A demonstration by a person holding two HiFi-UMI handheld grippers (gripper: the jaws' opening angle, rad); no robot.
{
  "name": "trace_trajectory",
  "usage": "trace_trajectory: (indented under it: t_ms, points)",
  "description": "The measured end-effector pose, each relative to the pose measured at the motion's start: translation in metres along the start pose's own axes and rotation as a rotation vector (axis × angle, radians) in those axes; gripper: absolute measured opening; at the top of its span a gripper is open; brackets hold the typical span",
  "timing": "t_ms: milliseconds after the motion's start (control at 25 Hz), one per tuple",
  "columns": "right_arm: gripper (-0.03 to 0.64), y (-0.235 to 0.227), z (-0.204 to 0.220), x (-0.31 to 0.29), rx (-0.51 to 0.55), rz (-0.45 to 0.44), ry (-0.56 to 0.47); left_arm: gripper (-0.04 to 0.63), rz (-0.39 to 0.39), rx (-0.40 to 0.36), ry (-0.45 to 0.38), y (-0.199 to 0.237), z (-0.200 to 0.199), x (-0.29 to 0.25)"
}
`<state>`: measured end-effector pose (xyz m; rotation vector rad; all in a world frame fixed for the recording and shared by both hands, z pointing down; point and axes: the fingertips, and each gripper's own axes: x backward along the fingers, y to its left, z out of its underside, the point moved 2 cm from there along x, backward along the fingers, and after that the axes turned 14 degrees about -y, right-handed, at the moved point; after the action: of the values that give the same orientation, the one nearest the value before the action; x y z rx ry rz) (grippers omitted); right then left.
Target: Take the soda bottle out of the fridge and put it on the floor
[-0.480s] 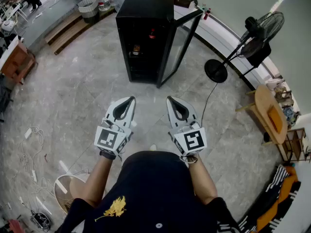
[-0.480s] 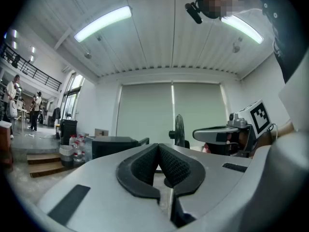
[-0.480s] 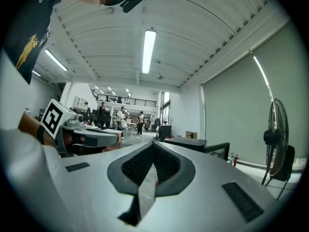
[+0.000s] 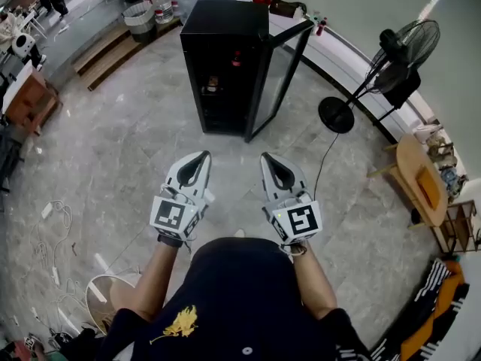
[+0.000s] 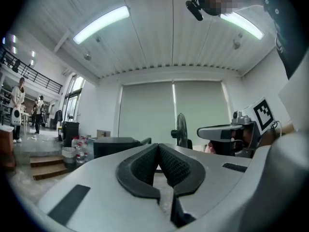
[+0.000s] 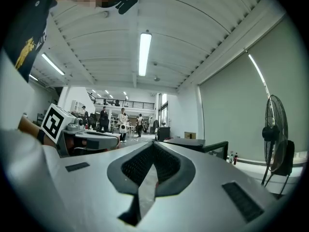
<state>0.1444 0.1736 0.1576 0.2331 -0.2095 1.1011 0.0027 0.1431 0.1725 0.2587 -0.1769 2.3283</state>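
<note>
Matt plastic tongs over polished stone.
The left tongs (image 4: 201,156) and right tongs (image 4: 267,158) have smooth, matt grey plastic shells, and their pads (image 5: 177,167) are black, rubbery and finely dimpled. Beneath them the floor (image 4: 113,149) is grey veined stone with a soft sheen. Ahead of the tongs, the fridge (image 4: 222,28) is matt black, and its door (image 4: 274,81) is glossy glass in a black frame. Right of the right tongs are a black fan (image 4: 402,59) with a wire grille and bare-wood furniture (image 4: 417,175). Behind the tongs, the shirt (image 4: 240,299) is black cloth.
</note>
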Motion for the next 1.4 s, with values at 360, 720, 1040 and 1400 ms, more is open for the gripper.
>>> trace_trajectory:
  t_ms: [360, 720, 1040, 1400]
  points:
    - [0.004, -0.005, -0.003, 0.001, 0.023, 0.016, -0.02, 0.017, 0.033, -0.002, 0.001, -0.009, 0.001, -0.008]
    - [0.139, -0.005, 0.002, 0.003, -0.009, 0.007, -0.011, 0.017, 0.033, -0.003, 0.029, -0.012, 0.005, -0.003]
    - [0.365, 0.006, 0.012, -0.005, -0.037, -0.043, 0.009, 0.017, 0.025, -0.003, 0.04, -0.007, 0.009, 0.0]
    - [0.362, 0.0, 0.016, -0.01, -0.055, -0.041, 0.01, 0.017, -0.014, -0.003, 0.06, 0.004, 0.01, 0.004]
